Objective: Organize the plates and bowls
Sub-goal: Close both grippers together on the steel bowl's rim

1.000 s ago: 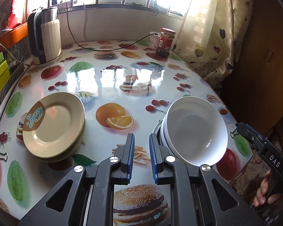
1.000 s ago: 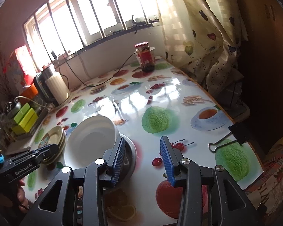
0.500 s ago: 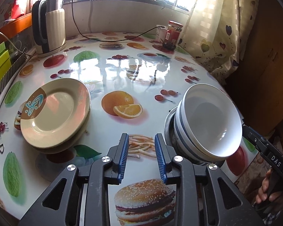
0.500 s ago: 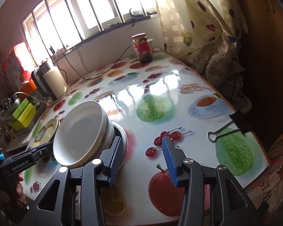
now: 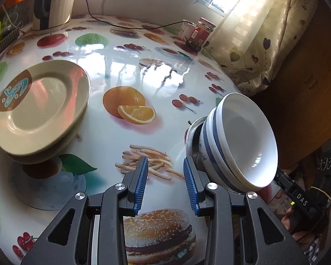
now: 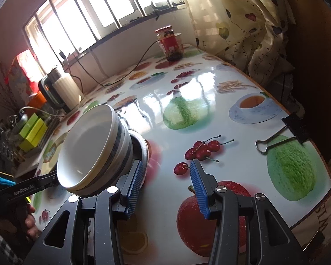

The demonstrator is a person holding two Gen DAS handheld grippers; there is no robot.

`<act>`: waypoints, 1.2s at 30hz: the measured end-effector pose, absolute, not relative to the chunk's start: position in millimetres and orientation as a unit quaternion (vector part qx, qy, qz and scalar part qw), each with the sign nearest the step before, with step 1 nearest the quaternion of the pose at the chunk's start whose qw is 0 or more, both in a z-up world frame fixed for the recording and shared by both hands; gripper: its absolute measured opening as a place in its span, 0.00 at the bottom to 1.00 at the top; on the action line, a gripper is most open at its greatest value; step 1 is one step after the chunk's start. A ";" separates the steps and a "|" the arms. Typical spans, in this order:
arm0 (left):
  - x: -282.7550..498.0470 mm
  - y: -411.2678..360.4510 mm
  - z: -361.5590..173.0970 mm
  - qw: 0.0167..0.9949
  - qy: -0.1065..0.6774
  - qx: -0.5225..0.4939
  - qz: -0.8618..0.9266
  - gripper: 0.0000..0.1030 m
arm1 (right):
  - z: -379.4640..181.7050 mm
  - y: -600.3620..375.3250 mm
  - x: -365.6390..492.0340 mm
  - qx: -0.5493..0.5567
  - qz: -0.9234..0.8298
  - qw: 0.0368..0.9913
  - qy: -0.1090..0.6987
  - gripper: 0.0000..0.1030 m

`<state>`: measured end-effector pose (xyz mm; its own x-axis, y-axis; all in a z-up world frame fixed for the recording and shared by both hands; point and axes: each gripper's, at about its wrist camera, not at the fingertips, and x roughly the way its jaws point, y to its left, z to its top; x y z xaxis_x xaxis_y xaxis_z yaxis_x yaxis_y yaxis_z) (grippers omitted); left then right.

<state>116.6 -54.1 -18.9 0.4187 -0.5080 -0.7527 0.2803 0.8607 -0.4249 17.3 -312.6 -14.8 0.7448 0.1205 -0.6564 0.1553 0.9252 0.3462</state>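
Bright daylight from the window (image 6: 103, 15) at the far side, blown out to white between the bars. Strong glare across the glossy tablecloth (image 5: 156, 70), with bar reflections streaking the middle in both views. Warm backlit glow through the curtain (image 6: 242, 19). Soft pink sheen on the plate (image 5: 39, 106); small highlights inside the bowl (image 5: 247, 141). Dim, brownish murk at the right side and in the corners. Heavy fisheye bending: table edge curved, black vignette at the frame corners. Slight smear at the lower left edge of the left view. Centres fairly sharp, gripper bodies near the lens soft.
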 end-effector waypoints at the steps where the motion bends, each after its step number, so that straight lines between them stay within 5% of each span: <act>1: 117.9 -52.8 -20.6 0.829 0.488 -0.129 -0.240 0.34 | -15.7 -313.1 18.0 0.195 -0.007 0.913 0.358 0.43; 21: 125.2 -54.0 -28.5 0.806 0.494 -0.168 -0.280 0.33 | -33.8 -316.6 32.4 0.241 0.051 0.895 0.371 0.42; 36: 130.6 -53.7 -36.4 0.791 0.498 -0.210 -0.287 0.23 | -39.9 -323.6 35.7 0.307 0.108 0.875 0.359 0.16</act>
<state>130.6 -53.7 -36.4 0.3403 -0.6629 -0.6669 0.2451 0.7473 -0.6177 35.7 -323.6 -39.9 0.7186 0.4088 -0.5625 0.0321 0.7886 0.6141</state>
